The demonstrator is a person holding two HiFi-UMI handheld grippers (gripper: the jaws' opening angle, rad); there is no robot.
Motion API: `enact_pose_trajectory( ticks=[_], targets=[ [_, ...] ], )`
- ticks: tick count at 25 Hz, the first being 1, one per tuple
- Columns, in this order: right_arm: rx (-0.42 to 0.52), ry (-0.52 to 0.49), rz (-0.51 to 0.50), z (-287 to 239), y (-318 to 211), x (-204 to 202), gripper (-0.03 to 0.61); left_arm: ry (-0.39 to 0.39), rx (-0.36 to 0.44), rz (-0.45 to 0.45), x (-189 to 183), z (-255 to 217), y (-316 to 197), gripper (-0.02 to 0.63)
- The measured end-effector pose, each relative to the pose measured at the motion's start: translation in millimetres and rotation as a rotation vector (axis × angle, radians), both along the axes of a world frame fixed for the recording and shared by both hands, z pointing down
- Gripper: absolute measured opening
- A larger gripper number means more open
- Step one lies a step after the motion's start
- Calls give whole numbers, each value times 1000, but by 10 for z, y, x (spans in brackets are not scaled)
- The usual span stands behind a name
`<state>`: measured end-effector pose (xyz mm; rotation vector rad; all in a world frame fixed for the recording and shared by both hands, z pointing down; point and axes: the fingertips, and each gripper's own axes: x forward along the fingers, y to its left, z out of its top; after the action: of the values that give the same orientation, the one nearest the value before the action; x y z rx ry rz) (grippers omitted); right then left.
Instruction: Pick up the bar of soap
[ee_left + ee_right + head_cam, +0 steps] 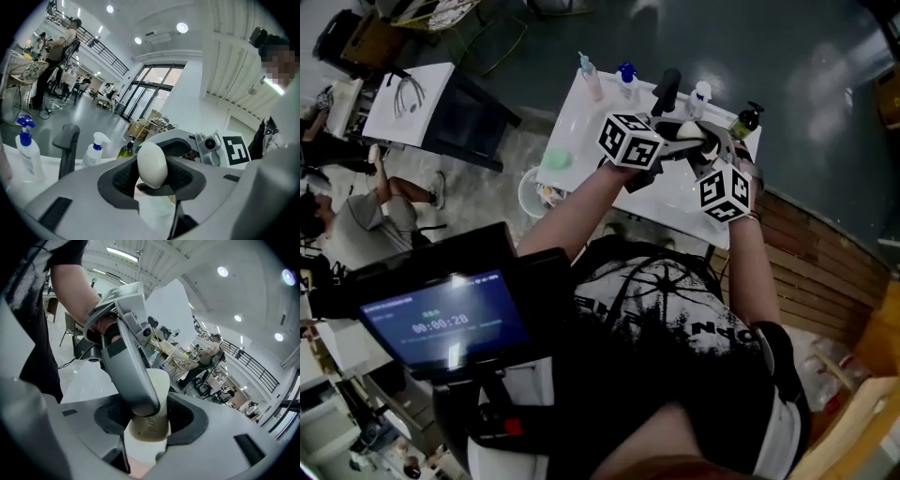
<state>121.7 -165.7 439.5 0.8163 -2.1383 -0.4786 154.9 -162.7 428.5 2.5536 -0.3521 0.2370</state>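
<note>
The bar of soap (683, 129) is a pale oval bar held in the air above the white basin counter (581, 122). Both grippers hold it from different sides. In the left gripper view the soap (151, 161) stands on end between the dark pads, and my left gripper (153, 180) is shut on it. The right gripper's marker cube (236, 150) shows just behind. In the right gripper view my right gripper (149, 425) is shut on the cream soap (159, 385), which has raised lettering. One jaw of the left gripper crosses over it.
A black faucet (667, 89) rises at the back of the counter. A blue-topped pump bottle (626, 75), a pink bottle (591, 75), a white spray bottle (96, 147) and a green bottle (748, 117) stand round it. A green object (556, 159) lies at the counter's left. A dark screen (450, 319) stands lower left.
</note>
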Motion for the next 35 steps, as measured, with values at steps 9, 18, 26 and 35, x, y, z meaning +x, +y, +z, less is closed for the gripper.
enact_pose_trajectory(
  ticks=[9, 18, 26, 35],
  targets=[
    [-24, 2, -135, 126, 4, -894, 213, 4, -23, -133, -882, 127, -37, 169],
    [-43, -3, -263, 201, 101, -1810, 213, 2, -39, -263, -1800, 203, 16, 169],
    [-65, -12, -375, 339, 229, -2533, 213, -12, -59, -373, -2526, 344, 102, 167],
    [-88, -20, -456, 519, 354, -2995, 213, -14, -83, -454, -2984, 541, 197, 166]
  ],
)
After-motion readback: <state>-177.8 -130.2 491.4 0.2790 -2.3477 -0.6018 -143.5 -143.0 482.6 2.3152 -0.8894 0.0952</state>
